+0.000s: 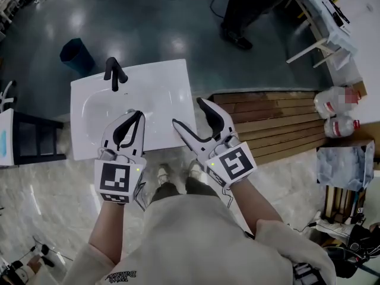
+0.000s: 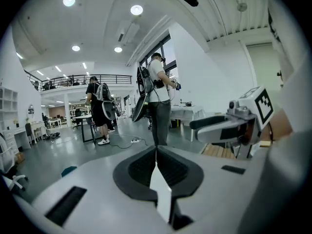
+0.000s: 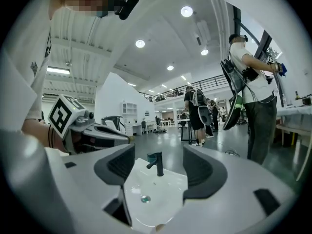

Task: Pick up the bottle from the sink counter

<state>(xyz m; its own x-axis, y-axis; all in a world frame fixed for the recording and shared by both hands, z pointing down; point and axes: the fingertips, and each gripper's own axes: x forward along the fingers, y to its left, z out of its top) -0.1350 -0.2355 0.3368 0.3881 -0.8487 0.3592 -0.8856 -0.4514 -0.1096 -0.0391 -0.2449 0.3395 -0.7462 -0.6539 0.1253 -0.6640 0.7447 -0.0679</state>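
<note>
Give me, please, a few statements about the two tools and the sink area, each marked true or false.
1. The left tool is shut with nothing in it. True.
2. The right tool is shut. False: its jaws stand apart with nothing gripped, and the right gripper view shows the basin through the gap.
3. The faucet on the sink is black. True.
4. The sink is dark grey. False: it is white.
5. A blue bin stands on the floor beyond the sink. True.
</note>
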